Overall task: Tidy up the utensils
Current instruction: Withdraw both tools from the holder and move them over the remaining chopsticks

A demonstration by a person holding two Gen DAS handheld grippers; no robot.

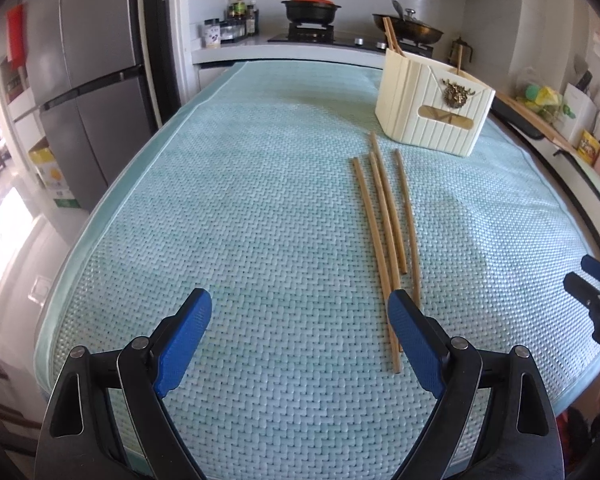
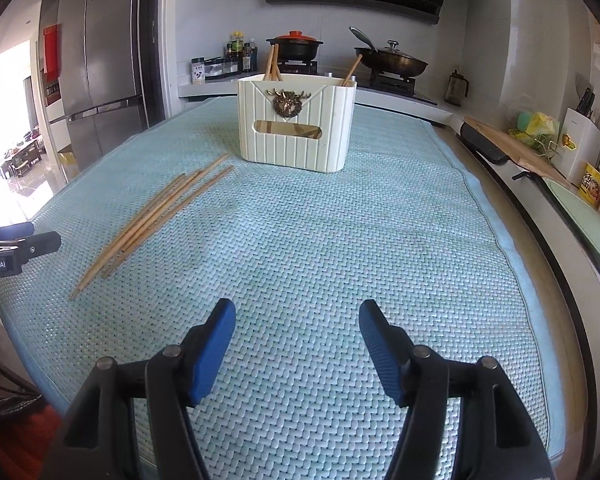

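Observation:
Several wooden chopsticks [image 1: 384, 220] lie side by side on a light blue woven mat [image 1: 240, 220]; they also show in the right wrist view [image 2: 152, 216]. A cream ribbed utensil holder [image 1: 434, 108] with a brass emblem stands beyond them and holds a few chopsticks upright; it also shows in the right wrist view [image 2: 296, 120]. My left gripper [image 1: 300, 306] is open and empty above the mat, its right finger over the near ends of the chopsticks. My right gripper [image 2: 298, 316] is open and empty, to the right of the chopsticks.
A stove with a black pot [image 2: 296, 46] and a pan [image 2: 392, 62] lies behind the mat. A fridge [image 1: 88, 80] stands at the left. A cutting board [image 2: 512, 148] and counter clutter run along the right edge.

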